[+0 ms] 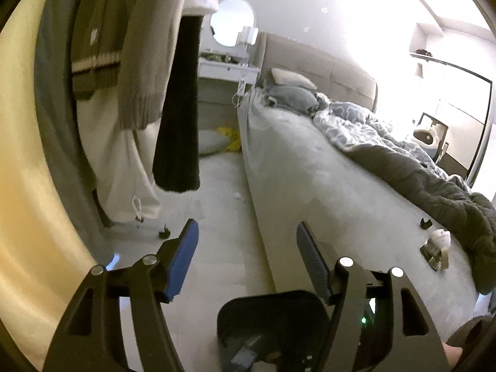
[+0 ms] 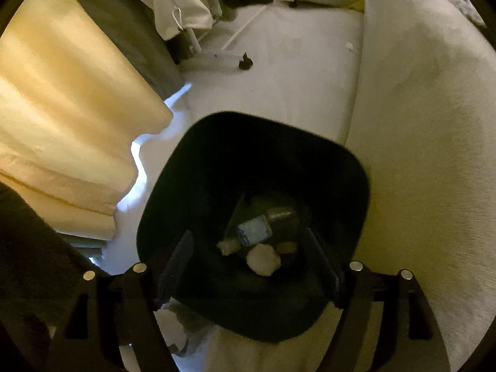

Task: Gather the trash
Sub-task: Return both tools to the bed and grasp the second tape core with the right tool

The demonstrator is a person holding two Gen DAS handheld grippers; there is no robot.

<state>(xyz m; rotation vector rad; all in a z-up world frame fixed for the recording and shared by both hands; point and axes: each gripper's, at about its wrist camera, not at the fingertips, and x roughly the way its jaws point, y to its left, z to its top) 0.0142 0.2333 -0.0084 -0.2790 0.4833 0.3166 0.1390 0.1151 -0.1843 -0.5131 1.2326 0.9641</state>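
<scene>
A black trash bin (image 2: 217,161) stands on the floor beside the bed; its rim (image 1: 272,302) also shows low in the left wrist view. Inside lie a white crumpled tissue (image 2: 263,259), a blue-labelled wrapper (image 2: 254,231) and other scraps. My right gripper (image 2: 248,257) points down into the bin, open, with nothing pressed between its pads. My left gripper (image 1: 246,241) is open and empty, raised over the floor and the bed's edge. On the bed, at the right, lie a white crumpled tissue (image 1: 441,238) and a small wrapper (image 1: 431,251).
The bed (image 1: 325,179) with a rumpled grey duvet (image 1: 418,170) fills the right. Hanging clothes (image 1: 130,62) on a wheeled rack and a yellow curtain (image 2: 62,108) stand at the left. A narrow strip of floor (image 2: 279,71) runs between them, with small white scraps (image 2: 349,46).
</scene>
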